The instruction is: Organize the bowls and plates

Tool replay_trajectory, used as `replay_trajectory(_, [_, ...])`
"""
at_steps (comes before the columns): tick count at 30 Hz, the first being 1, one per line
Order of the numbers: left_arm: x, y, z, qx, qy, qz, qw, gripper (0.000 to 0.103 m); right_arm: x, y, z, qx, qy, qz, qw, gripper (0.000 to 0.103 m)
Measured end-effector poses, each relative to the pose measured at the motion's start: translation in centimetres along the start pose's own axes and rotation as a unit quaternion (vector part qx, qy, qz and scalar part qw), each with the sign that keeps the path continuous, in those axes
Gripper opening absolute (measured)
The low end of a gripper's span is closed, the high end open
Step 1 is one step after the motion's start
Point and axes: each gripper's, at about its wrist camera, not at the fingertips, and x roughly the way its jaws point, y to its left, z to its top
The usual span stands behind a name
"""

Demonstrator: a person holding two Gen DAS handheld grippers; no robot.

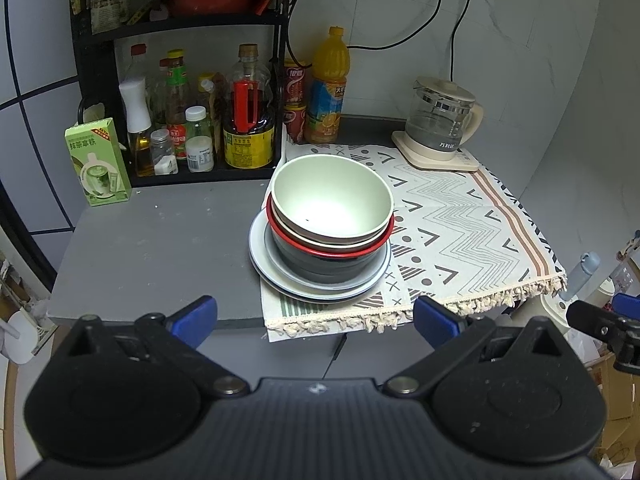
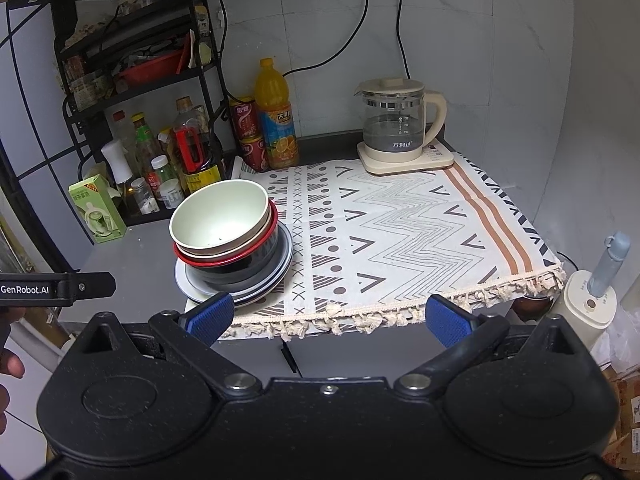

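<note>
A stack of dishes stands at the left edge of the patterned cloth. A pale green bowl is on top, nested in a red-rimmed bowl and a dark bowl, all on light blue-grey plates. The stack also shows in the right wrist view, with the green bowl on top and the plates beneath. My left gripper is open and empty, short of the stack at the table's front edge. My right gripper is open and empty, in front of the cloth's fringe, right of the stack.
A black rack of sauce bottles stands at the back left, with a green carton beside it. An orange juice bottle and red cans stand behind the stack. A glass kettle sits at the back right.
</note>
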Motion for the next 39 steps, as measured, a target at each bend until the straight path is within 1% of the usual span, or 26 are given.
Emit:
replay_trajectory(20, [0.3,0.2,0.3,-0.002,0.006,0.004,1.0,0.103,0.5,-0.4,0.1,0.0,0.005,0.0,1.0,0.103])
replay_trajectory(30, [0.4,0.3,0.1,-0.005,0.009,0.003,0.9999,0.103,1.0,-0.8,-0.1,-0.003,0.015,0.0,1.0,0.103])
replay_trajectory(39, [0.7,-0.4,0.0,0.001,0.012,0.006,0.9999,0.103,1.2,-1.3,-0.1,-0.002,0.019,-0.002,1.0,0.103])
